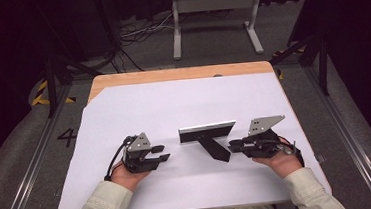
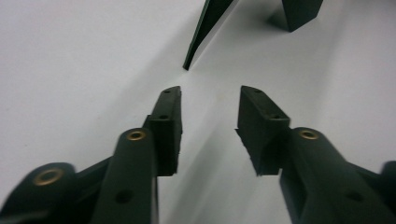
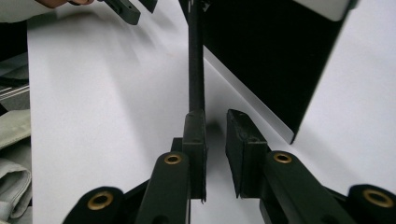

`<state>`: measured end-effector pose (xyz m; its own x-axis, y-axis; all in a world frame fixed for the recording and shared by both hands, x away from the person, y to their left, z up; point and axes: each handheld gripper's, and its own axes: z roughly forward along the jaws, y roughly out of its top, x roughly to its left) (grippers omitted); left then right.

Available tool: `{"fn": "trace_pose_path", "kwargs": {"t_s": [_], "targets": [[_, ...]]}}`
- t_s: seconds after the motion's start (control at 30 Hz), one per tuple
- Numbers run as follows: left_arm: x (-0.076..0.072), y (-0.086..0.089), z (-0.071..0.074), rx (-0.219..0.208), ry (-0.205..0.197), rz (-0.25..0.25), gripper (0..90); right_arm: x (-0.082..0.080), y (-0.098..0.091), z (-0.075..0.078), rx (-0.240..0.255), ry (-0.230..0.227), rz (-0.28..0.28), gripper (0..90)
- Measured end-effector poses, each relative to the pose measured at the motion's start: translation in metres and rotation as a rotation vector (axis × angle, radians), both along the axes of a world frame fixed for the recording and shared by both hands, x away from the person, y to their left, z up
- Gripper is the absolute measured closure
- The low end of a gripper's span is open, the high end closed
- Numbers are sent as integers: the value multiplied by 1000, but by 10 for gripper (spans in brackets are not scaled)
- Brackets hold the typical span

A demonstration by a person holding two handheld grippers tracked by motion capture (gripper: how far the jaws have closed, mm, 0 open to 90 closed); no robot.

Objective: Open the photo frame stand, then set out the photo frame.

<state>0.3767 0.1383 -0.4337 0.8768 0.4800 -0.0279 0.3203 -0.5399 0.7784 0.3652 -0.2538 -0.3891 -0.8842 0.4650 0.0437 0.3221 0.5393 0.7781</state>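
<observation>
Fingers (image 2: 170, 121) of the left gripper (image 1: 158, 154) are spread with nothing between them, low over the white sheet (image 1: 138, 108) near the desk's front edge. A black T-shaped stand (image 1: 208, 138) sits mid-desk. On the right gripper (image 1: 233, 146), a narrow gap shows; its fingers (image 3: 243, 144) sit at the stand's thin leg.

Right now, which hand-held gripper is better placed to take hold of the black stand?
Probably the right hand-held gripper: its jaws sit just off the stand's rear leg, slightly apart, gripping nothing. The left hand-held gripper, jaws open, is farther off across bare white sheet.
</observation>
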Motion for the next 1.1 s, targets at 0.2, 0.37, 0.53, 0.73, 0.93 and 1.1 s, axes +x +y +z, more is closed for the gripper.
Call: {"fn": "trace_pose_path", "kwargs": {"t_s": [0.2,0.37,0.53,0.73,0.93,1.1], "targets": [[4,1,3,-11,13,46,741,-2,-8,3,-17,-17,-19,786],[9,3,5,-46,39,106,858,-2,-13,4,-19,-26,-44,787],[17,2,4,-60,66,138,899,-3,-19,5,-16,-32,-72,790],[24,-5,4,-50,74,155,900,-2,-24,6,-21,-33,-98,792],[30,-11,5,-40,87,163,900,-1,-28,6,-24,-33,-112,792],[41,-18,3,-25,116,144,900,0,-29,4,-26,-32,-114,795]]}}
